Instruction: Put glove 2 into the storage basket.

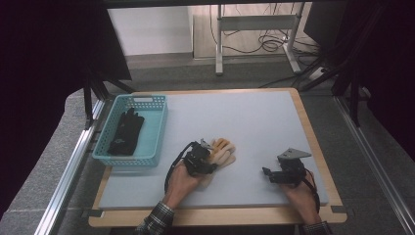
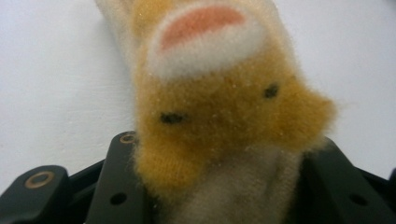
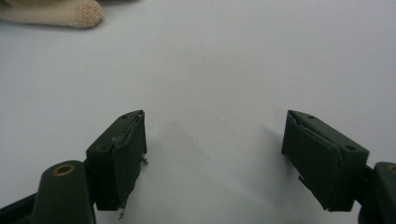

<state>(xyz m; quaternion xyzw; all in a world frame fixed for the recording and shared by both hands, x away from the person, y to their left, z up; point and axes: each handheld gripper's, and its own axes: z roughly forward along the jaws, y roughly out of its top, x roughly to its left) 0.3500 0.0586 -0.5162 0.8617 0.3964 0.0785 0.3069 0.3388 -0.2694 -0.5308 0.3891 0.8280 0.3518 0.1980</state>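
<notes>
Glove (image 1: 222, 152) lies fingertips-away, cuff clamped in left gripper (image 1: 207, 152); right gripper (image 1: 266, 172) fingers apart.

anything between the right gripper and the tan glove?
Nothing. In the high view, only bare grey mat separates the right gripper from the tan glove, which the left gripper grips.

On the grey surface (image 1: 254, 122) the left gripper (image 1: 205, 152) sits at the wrist end of a yellow and cream glove (image 1: 224, 151), and from above I cannot tell if its jaws press it. The right gripper (image 1: 274, 174) rests well apart to the right, on bare surface, with a grey plate on top. A turquoise basket (image 1: 151, 128) at the left edge holds a black glove (image 1: 126, 132).
</notes>
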